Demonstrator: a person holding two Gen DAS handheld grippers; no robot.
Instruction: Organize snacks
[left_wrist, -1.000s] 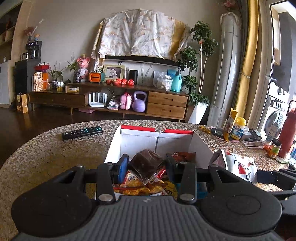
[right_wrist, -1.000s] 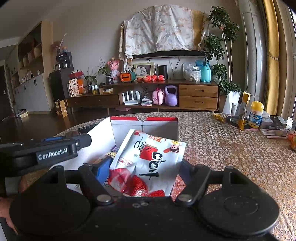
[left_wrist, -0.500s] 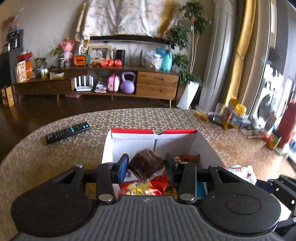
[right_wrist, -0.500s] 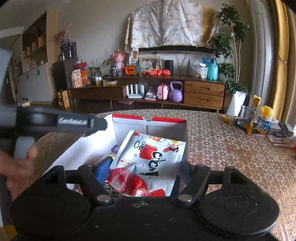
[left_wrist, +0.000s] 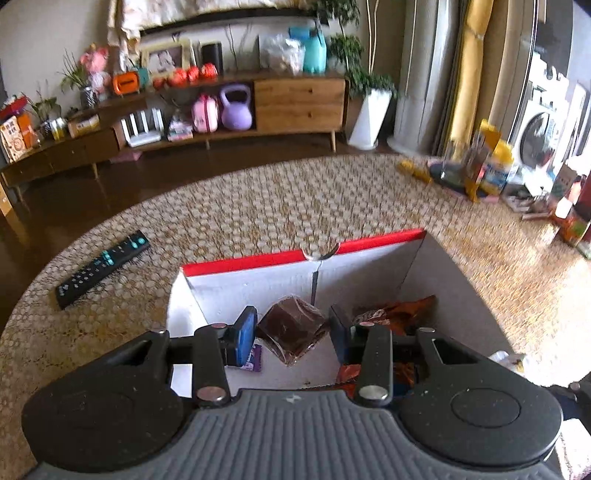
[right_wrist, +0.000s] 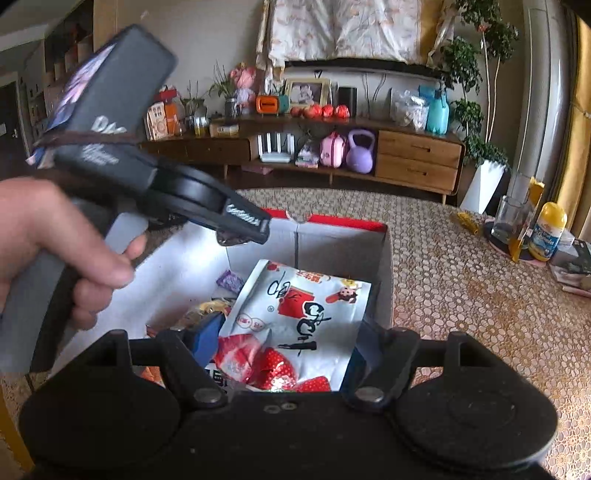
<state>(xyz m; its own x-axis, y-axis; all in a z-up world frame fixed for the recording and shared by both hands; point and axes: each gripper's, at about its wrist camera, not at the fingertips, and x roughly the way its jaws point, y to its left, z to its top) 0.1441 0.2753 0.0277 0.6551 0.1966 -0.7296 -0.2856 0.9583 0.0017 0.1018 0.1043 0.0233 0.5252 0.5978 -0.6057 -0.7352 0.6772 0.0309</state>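
A white cardboard box with a red rim (left_wrist: 258, 264) stands on the table and holds several snack packets. My left gripper (left_wrist: 291, 332) is tilted down over the box and is shut on a dark brown wrapped snack (left_wrist: 291, 332). An orange packet (left_wrist: 399, 314) and a small purple packet (left_wrist: 253, 358) lie in the box below it. My right gripper (right_wrist: 288, 347) is shut on a white bag printed with strawberries (right_wrist: 295, 317), held over the near end of the box (right_wrist: 332, 221). The left gripper's body (right_wrist: 207, 199) shows in the right wrist view, above the box's left side.
A black remote (left_wrist: 101, 267) lies on the patterned table left of the box. A glass (right_wrist: 511, 221), a yellow-capped bottle (right_wrist: 546, 236) and other small things stand at the table's right. A wooden sideboard (right_wrist: 369, 147) stands against the far wall.
The left gripper has risen and tipped downward over the box with the brown snack in it. The right gripper has moved a little forward with the strawberry bag.
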